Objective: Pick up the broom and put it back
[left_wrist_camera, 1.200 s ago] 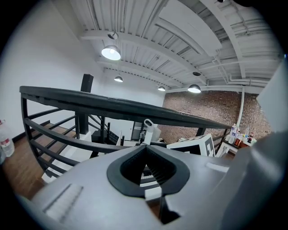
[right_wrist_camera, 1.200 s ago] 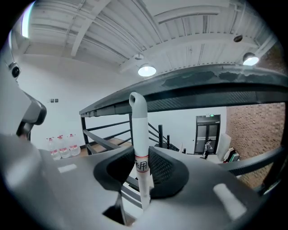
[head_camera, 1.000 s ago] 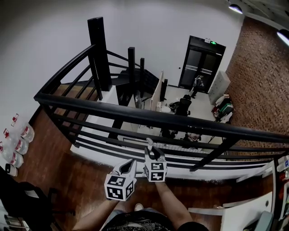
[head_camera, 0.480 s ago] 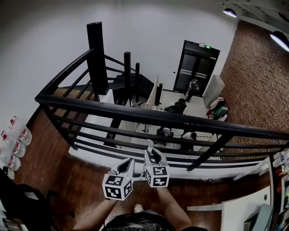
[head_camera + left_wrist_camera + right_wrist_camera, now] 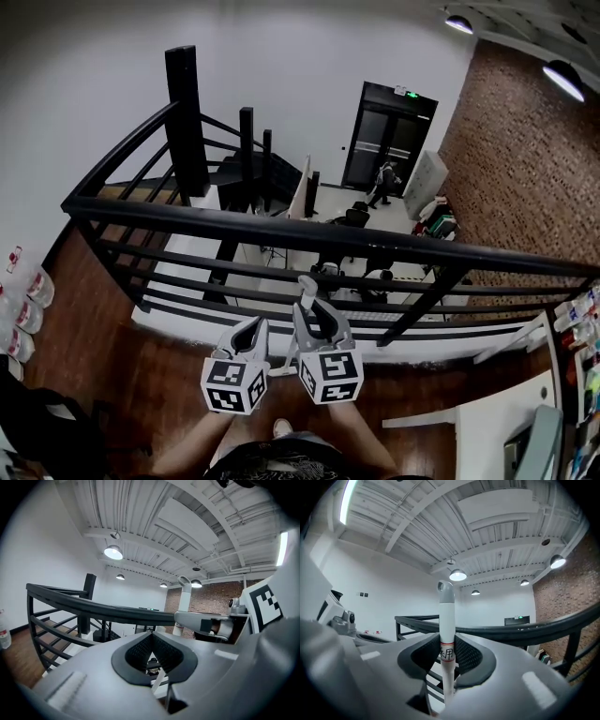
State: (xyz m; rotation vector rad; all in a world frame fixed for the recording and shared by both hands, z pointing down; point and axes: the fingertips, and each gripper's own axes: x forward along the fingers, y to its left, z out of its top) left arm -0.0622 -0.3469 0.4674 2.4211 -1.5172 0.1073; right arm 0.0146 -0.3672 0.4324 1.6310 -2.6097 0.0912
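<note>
The broom shows only as its white handle (image 5: 446, 620) with a grey cap, standing upright. My right gripper (image 5: 447, 641) is shut on it just below a red-ringed label. In the head view the handle's top (image 5: 307, 285) pokes up above the right gripper (image 5: 315, 317), close in front of my body. My left gripper (image 5: 251, 330) hangs just to its left; its fingertips meet and nothing is between them (image 5: 151, 637). From the left gripper view the handle's cap (image 5: 183, 584) rises beside the right gripper's body (image 5: 220, 624). The broom's head is hidden.
A black metal railing (image 5: 281, 230) runs across right in front of both grippers, with a drop to a lower floor (image 5: 356, 225) behind it. Black stair posts (image 5: 185, 112) stand at the back left. Bottles (image 5: 23, 309) line the left wall. A white desk (image 5: 487, 427) sits at the lower right.
Both grippers have risen towards the camera, the right one more, carrying the broom handle upward. The left gripper stays shut and empty beside it.
</note>
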